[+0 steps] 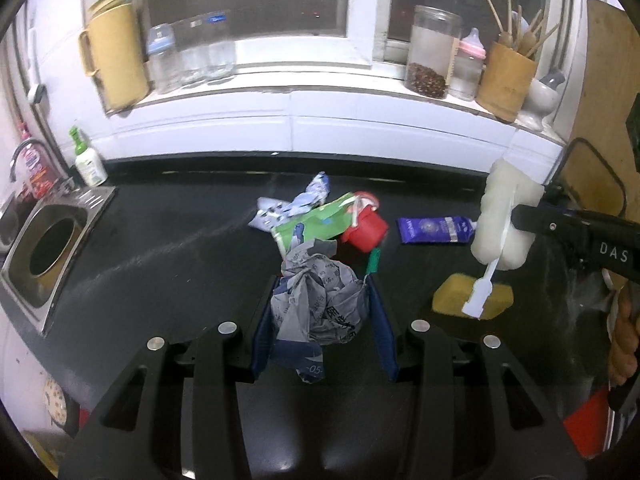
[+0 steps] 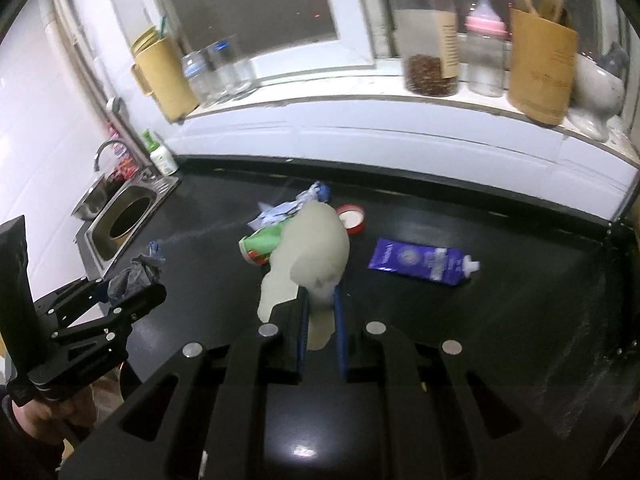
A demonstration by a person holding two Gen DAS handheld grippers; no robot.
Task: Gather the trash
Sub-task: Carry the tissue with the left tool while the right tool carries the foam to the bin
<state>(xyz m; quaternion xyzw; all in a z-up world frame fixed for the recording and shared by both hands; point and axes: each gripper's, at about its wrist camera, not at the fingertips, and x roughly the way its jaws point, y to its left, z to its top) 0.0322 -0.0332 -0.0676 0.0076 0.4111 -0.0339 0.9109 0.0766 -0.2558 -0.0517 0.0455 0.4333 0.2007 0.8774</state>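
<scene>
My left gripper is shut on a crumpled grey printed wrapper, held above the black counter. It also shows in the right wrist view. My right gripper is shut on a whitish foam wrap, seen from the side in the left wrist view. On the counter lie a green carton, a red cap, a blue-white wrapper and a purple tube.
A yellow sponge lies at the right. A steel sink with a round hole is at the left, with a green-capped bottle behind it. Jars, baby bottles and a chopstick holder stand on the windowsill.
</scene>
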